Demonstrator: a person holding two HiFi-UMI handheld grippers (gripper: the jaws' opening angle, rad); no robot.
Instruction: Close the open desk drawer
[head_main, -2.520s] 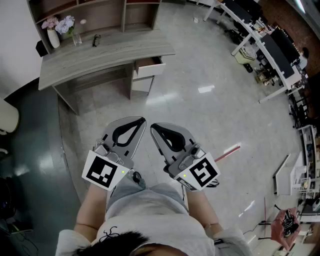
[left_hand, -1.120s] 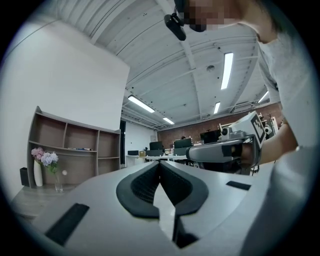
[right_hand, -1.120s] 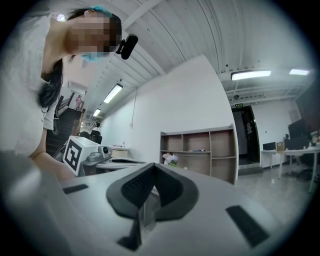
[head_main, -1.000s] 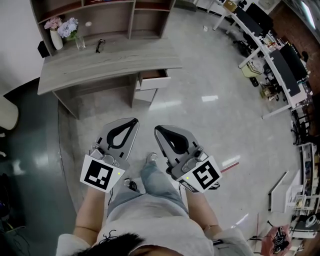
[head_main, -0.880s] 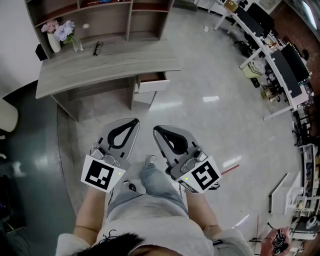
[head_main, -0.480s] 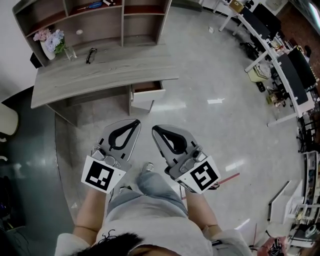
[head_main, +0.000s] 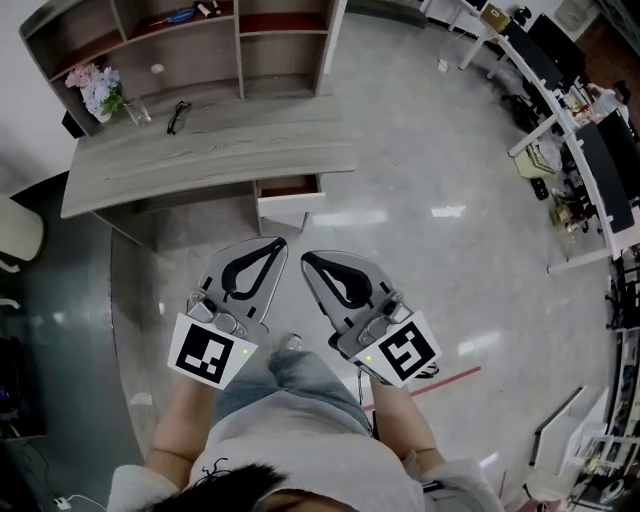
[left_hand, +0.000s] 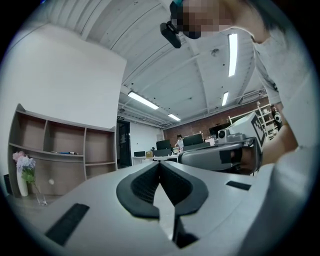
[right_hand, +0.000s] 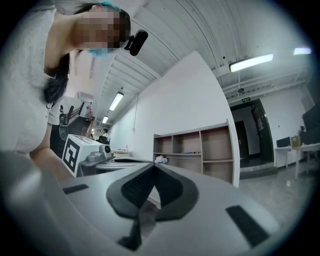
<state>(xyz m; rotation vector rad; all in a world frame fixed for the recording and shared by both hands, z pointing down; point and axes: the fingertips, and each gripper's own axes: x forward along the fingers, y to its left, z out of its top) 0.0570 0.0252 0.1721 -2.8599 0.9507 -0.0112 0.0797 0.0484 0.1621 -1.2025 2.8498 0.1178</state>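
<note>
Desk drawer (head_main: 290, 205) open, left gripper (head_main: 281, 242) and right gripper (head_main: 306, 258) jaws together, empty

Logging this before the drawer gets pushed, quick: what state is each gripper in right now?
Left gripper: closed, holding nothing.
Right gripper: closed, holding nothing.

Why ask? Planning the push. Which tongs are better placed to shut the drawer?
Left, narrowly: the left tongs point nearest the open drawer; the right tongs sit slightly back. Both shut, empty.
</note>
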